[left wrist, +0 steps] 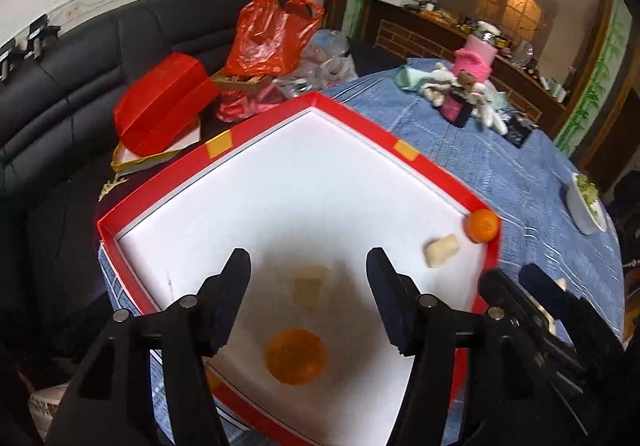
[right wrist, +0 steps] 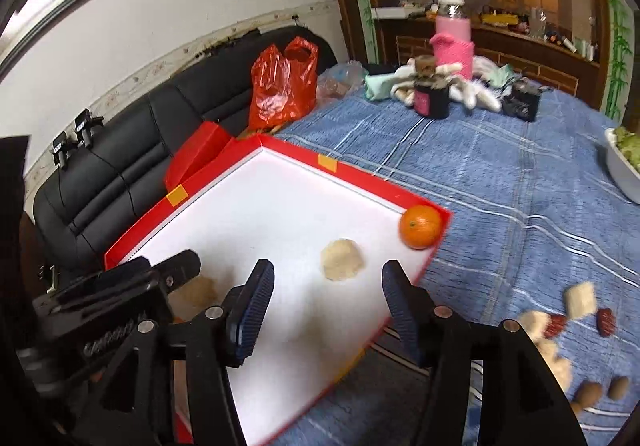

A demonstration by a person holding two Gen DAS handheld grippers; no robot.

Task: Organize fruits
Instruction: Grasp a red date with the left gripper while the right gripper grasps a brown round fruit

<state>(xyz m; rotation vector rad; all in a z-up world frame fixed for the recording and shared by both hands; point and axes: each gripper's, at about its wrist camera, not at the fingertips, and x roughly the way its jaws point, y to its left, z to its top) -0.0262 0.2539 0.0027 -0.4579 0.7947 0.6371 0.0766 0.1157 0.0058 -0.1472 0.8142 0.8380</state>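
The left gripper [left wrist: 308, 278] is being held with its jaws spread wide and nothing between them, above the near part of a red-rimmed white tray [left wrist: 256, 134]. Beneath it a blurred orange [left wrist: 295, 356] and a pale block [left wrist: 310, 282] are lying on the white floor of the tray. The right gripper [right wrist: 328, 286] is likewise being held spread and empty, over the tray's near right edge. A pale rice cake [right wrist: 343, 259] is lying just beyond its fingertips, and a second orange [right wrist: 421, 226] is resting in the tray's far right corner, touching the rim. On the blue checked tablecloth [right wrist: 500, 174], off the tray's right edge, red dates [right wrist: 606, 321], more pale cakes [right wrist: 580, 300] and brown nuts [right wrist: 619, 387] are lying scattered. A white dish of greens [right wrist: 622, 166] is sitting at the table's right edge.
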